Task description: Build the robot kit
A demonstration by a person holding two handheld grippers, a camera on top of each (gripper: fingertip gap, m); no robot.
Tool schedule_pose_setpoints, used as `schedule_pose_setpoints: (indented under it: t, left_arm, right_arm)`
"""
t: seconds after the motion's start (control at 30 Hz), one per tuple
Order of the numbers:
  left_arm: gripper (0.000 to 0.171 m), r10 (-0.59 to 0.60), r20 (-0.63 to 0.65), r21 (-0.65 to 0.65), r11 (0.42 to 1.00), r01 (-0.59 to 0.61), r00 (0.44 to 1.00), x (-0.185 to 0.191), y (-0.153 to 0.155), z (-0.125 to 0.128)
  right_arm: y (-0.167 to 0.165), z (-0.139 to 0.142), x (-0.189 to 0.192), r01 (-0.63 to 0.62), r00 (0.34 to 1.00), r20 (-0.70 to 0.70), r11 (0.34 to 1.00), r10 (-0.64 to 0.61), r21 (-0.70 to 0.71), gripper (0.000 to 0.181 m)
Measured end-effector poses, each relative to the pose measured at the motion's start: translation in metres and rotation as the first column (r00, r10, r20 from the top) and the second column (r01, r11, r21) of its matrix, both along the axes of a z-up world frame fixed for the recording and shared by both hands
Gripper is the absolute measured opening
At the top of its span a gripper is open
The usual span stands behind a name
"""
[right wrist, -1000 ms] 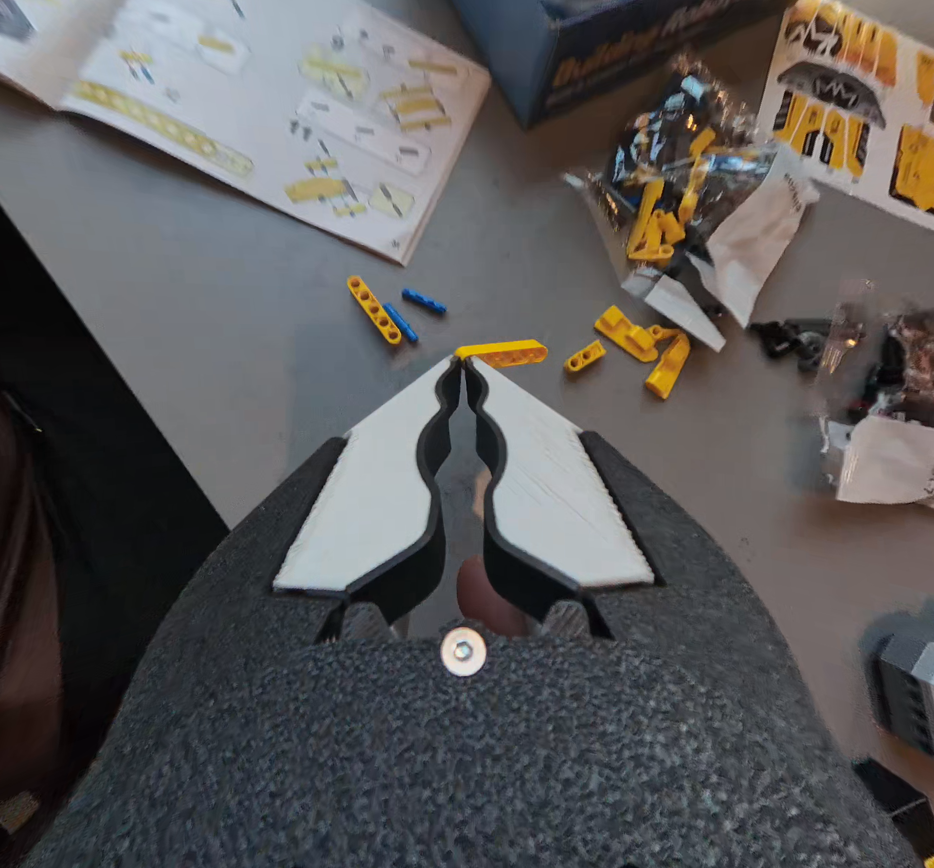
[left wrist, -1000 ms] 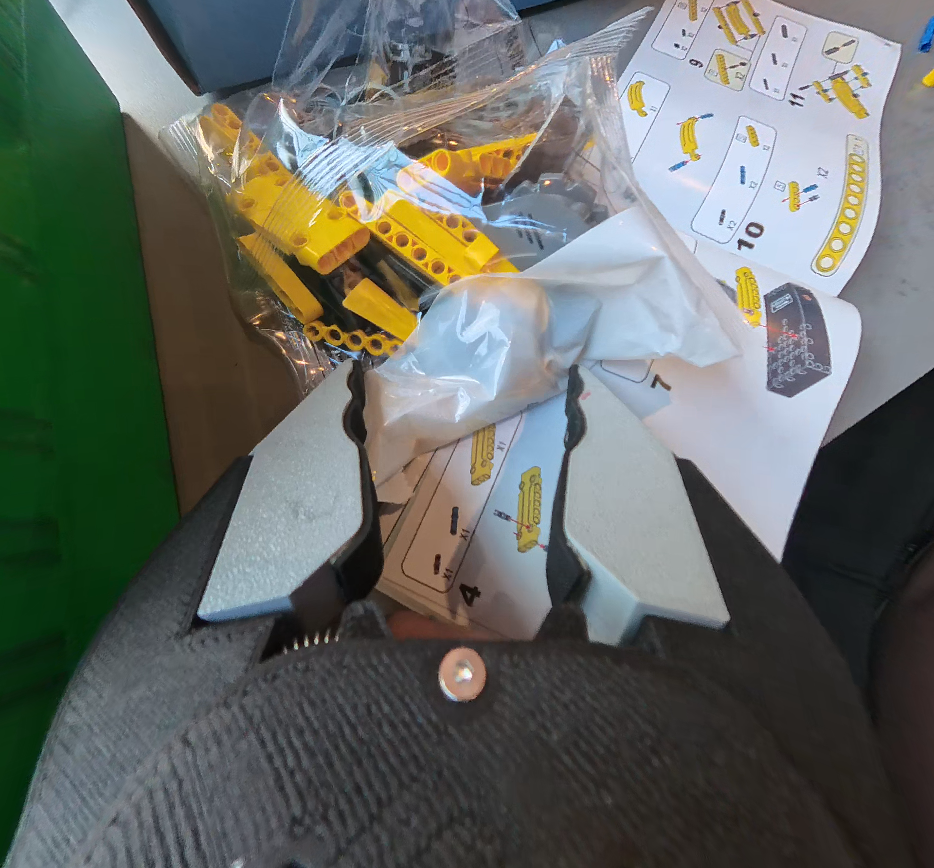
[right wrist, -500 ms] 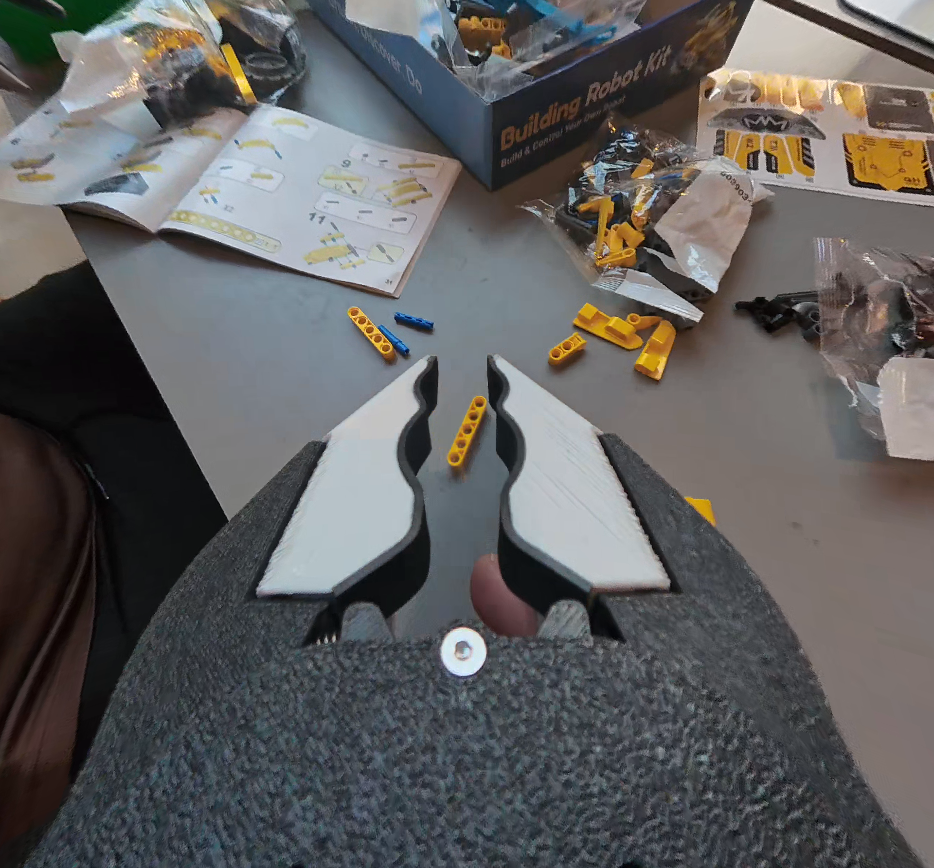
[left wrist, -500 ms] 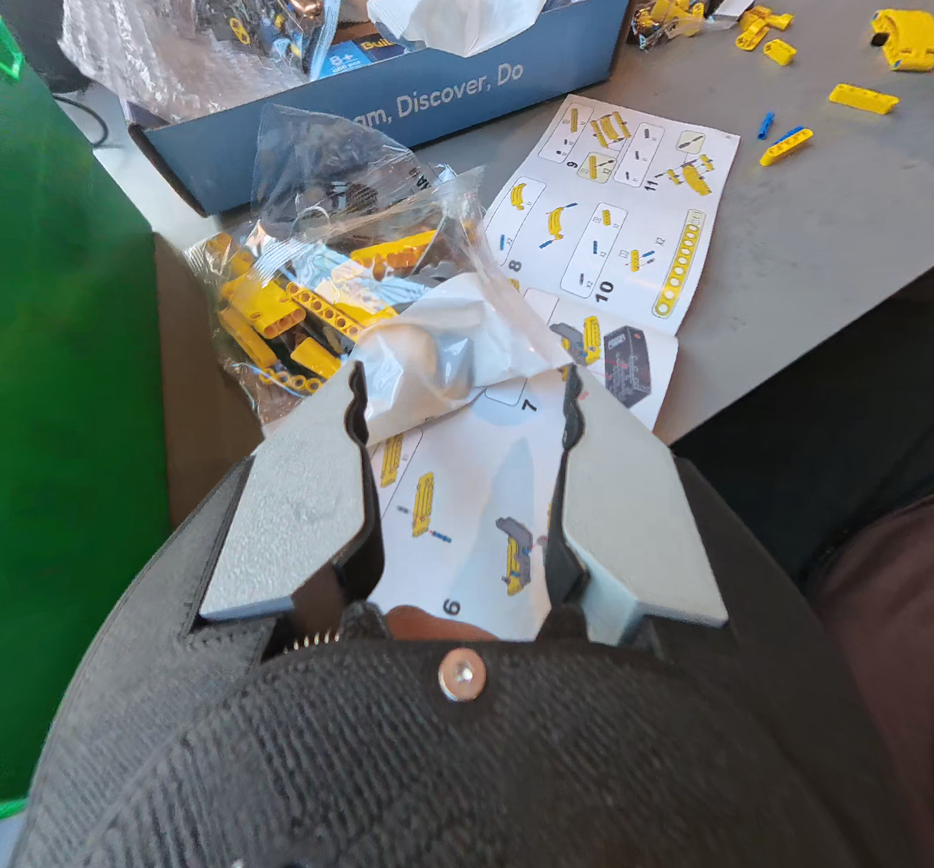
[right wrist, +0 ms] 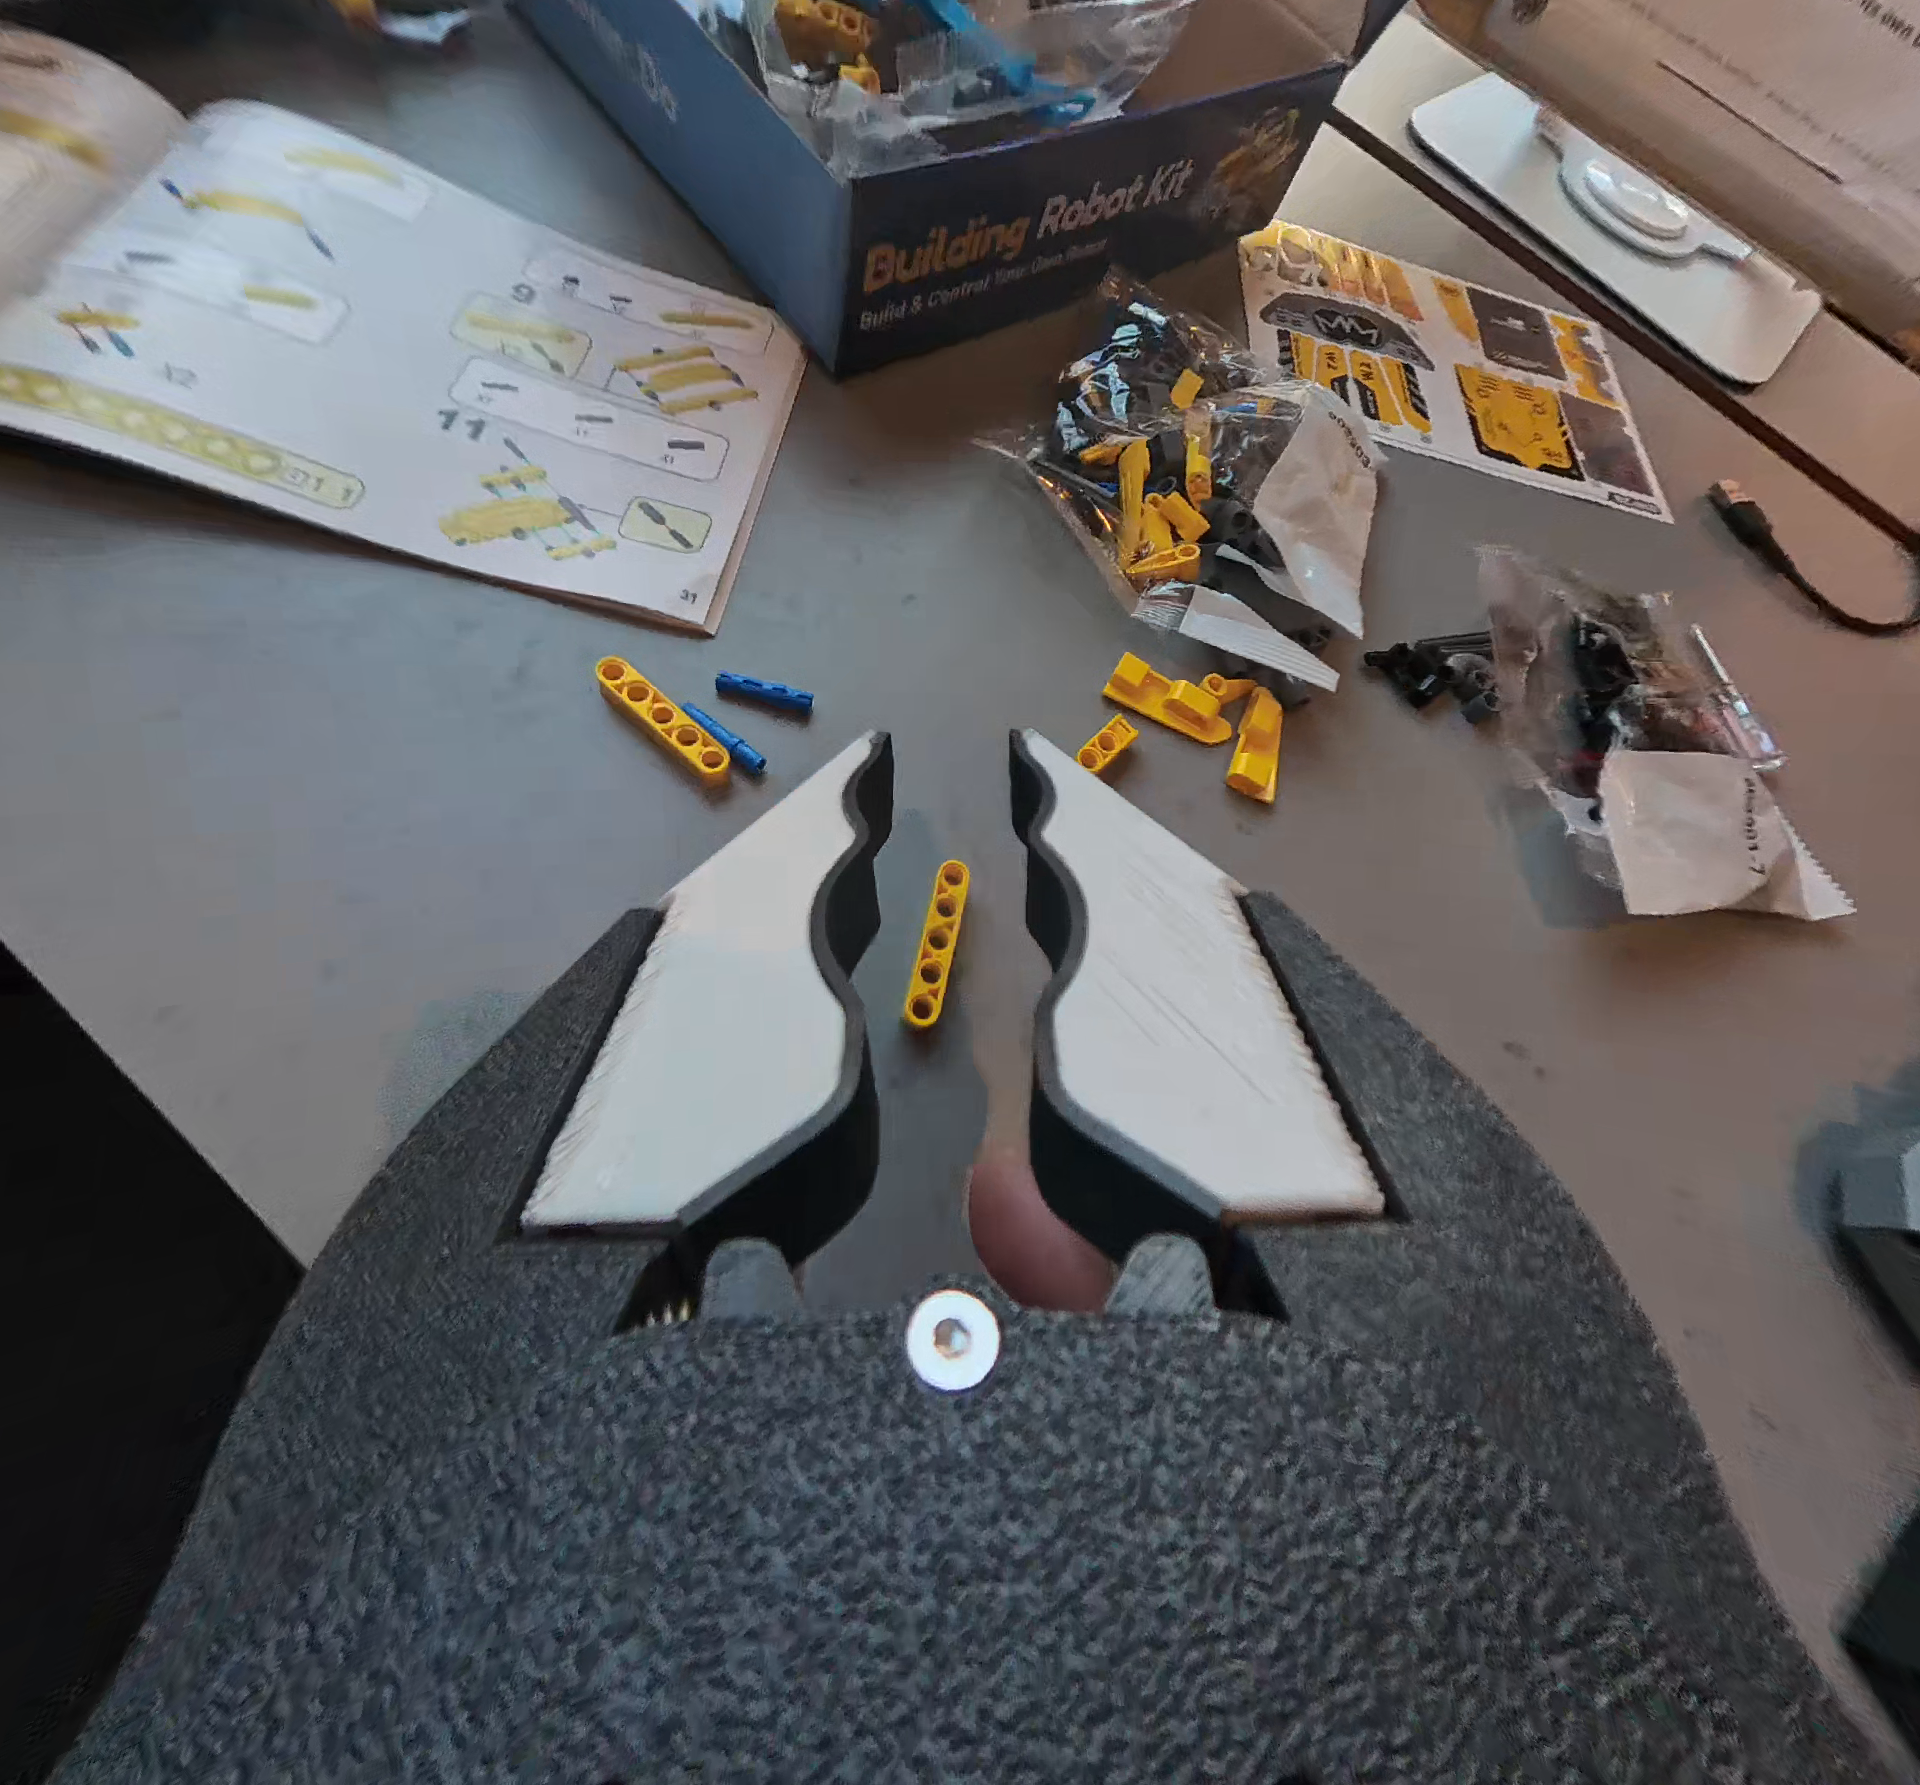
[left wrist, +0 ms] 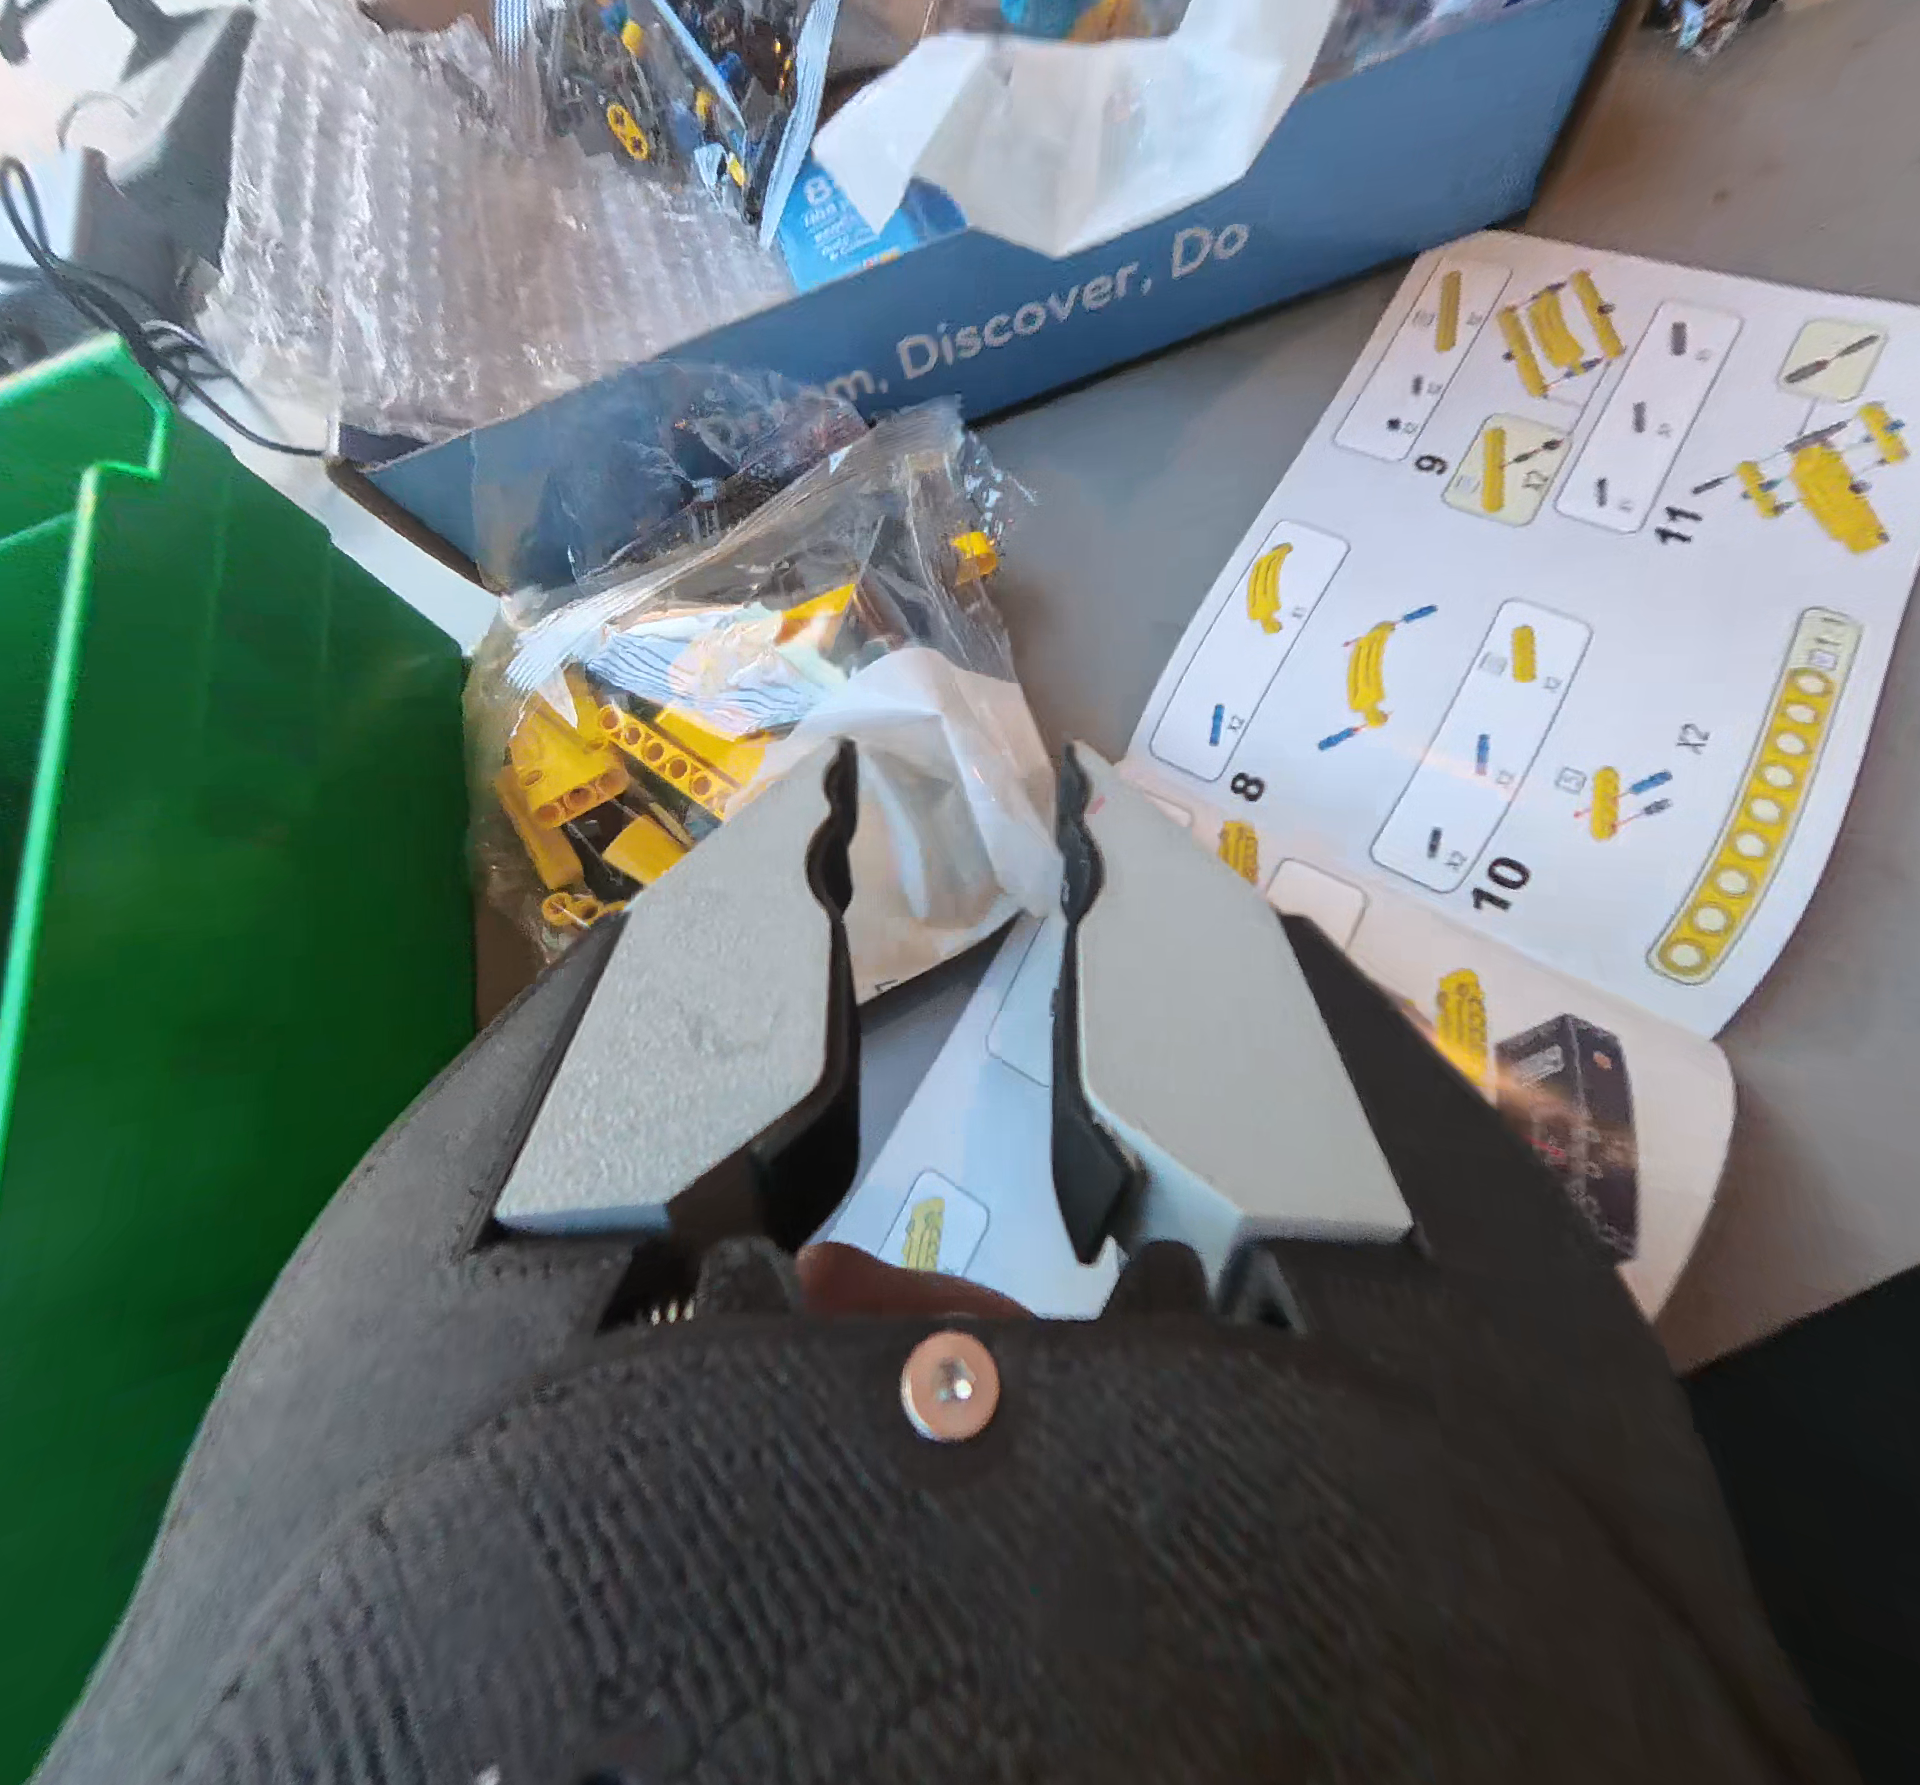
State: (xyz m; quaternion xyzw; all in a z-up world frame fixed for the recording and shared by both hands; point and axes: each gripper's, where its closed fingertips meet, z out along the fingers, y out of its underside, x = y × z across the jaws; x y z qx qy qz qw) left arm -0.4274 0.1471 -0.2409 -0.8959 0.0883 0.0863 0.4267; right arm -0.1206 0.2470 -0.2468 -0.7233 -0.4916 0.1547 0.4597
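Left gripper sits with its jaws partly apart over the white end of a clear parts bag full of yellow beams. I can't tell if the tips actually touch the plastic, but nothing is pinched. The bag lies on the near-left corner of the open instruction booklet, with a green bin just left and the blue kit box beyond.

Right gripper is open too, holding nothing, tilted down toward the grey table. A short yellow five-hole beam lies flat on the table between its fingers, clear of both. A longer yellow beam and two blue pins sit far-left of the tips, more loose yellow bits far-right.
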Motion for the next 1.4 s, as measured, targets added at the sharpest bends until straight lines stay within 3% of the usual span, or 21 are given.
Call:
schedule_pose_setpoints:
  t: [0.1, 0.2, 0.37, 0.5, 0.8, 1.1, 1.27, 1.4]
  left_arm:
    - [0.049, -0.010, -0.033, 0.035, 0.999, 0.011, 0.999, 0.013, -0.007, 0.009]
    - [0.058, -0.041, -0.022, 0.025, 0.999, 0.041, 0.999, 0.029, -0.022, 0.008]
    - [0.061, -0.015, -0.056, 0.114, 0.993, 0.021, 0.998, 0.039, -0.038, 0.020]
    - [0.061, 0.001, -0.035, 0.130, 0.992, 0.003, 0.999, 0.048, -0.040, 0.016]
    - [0.069, -0.223, 0.014, 0.008, 0.975, 0.223, 0.975, 0.117, -0.027, -0.013]
    - [0.069, -0.322, 0.037, 0.046, 0.946, 0.320, 0.946, 0.151, -0.025, -0.008]
    - [0.067, -0.285, 0.062, 0.116, 0.954, 0.277, 0.957, 0.151, -0.021, 0.006]
    - [0.054, -0.233, 0.073, 0.178, 0.960, 0.218, 0.970, 0.151, -0.011, 0.018]
  right_arm:
    - [0.004, -0.004, 0.005, 0.021, 0.996, 0.090, 0.995, -0.030, 0.098, 0.026]
    - [0.008, -0.002, 0.009, 0.056, 0.993, 0.092, 0.990, -0.068, 0.128, 0.026]
    - [0.016, 0.002, 0.015, 0.105, 0.990, 0.079, 0.982, -0.119, 0.157, 0.027]
    - [0.019, 0.003, 0.015, 0.129, 0.988, 0.069, 0.979, -0.141, 0.155, 0.028]
    - [0.022, -0.010, 0.016, 0.149, 0.985, 0.072, 0.982, -0.158, 0.118, 0.030]
    - [0.020, 0.001, 0.028, 0.171, 0.985, -0.015, 0.979, -0.170, 0.112, 0.030]
    - [0.019, 0.010, 0.041, 0.209, 0.978, -0.028, 0.968, -0.207, 0.138, 0.037]
    - [0.014, 0.007, 0.056, 0.242, 0.970, 0.002, 0.962, -0.244, 0.125, 0.053]
